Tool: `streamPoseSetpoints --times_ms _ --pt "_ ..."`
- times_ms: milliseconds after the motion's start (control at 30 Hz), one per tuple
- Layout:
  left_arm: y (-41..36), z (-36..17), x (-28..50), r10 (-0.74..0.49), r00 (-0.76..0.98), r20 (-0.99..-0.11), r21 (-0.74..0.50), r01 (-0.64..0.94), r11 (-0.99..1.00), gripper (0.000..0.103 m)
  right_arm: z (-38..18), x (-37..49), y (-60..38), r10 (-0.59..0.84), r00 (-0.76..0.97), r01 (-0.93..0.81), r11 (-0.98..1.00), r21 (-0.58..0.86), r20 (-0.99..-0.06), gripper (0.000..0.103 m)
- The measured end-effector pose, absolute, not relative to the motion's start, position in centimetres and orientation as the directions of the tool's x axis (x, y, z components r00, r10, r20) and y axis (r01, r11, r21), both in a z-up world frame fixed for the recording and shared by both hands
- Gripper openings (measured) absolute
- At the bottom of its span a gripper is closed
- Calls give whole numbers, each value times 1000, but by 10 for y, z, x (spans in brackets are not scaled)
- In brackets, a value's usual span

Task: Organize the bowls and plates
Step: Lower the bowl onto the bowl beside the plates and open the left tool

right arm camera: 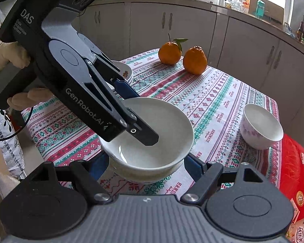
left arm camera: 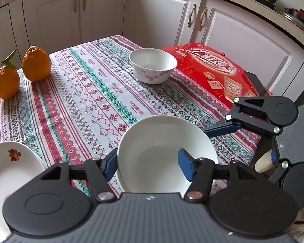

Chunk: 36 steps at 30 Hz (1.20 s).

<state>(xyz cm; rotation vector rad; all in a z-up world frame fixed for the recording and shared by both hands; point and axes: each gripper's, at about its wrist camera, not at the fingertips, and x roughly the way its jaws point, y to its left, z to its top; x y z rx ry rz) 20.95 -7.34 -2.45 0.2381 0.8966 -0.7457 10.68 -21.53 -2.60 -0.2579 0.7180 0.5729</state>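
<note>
Bowls are what I am handling: the white bowl (left arm camera: pixel 168 151) is sitting on the patterned cloth of the surface (left arm camera: pixel 81 101), and I am clamping my left claw (left arm camera: pixel 148 165) on its rim, one finger (left arm camera: pixel 185 167) inside the bowl and the other outside against the wall. From the right camera I am seeing that left claw (right arm camera: pixel 131 117) reaching down into the same bowl (right arm camera: pixel 152 141) from the upper left. My right claw (right arm camera: pixel 147 167) is standing apart, its two fingers flanking the bowl low on either side; whether the pads are touching it I cannot tell. A smaller flowered bowl (left arm camera: pixel 153 65) is resting farther off, just beside a red box (left arm camera: pixel 212 68). Plates (left arm camera: pixel 8 172) are stacking at the near left edge, and two oranges (left arm camera: pixel 36 63) are sitting at the far left.
</note>
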Motion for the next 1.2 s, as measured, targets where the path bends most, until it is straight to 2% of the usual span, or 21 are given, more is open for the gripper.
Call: streamPoseSetpoints --times_ms 567,733,800,1200 --pt "-73 -27 210 -490 398 -776 -109 680 725 61 -29 109 -216 400 603 -573 819 -26 -690 85" --pt "-72 -27 212 -482 409 -775 -96 677 729 68 -27 107 -215 399 614 -575 817 -39 -681 86" --pt "-70 -25 212 -489 412 -769 -101 676 730 68 -26 107 -216 404 617 -576 817 -38 -675 93" --pt "-74 -6 208 -470 469 -748 -25 687 726 85 -14 99 -229 397 664 -551 833 -56 -634 103"
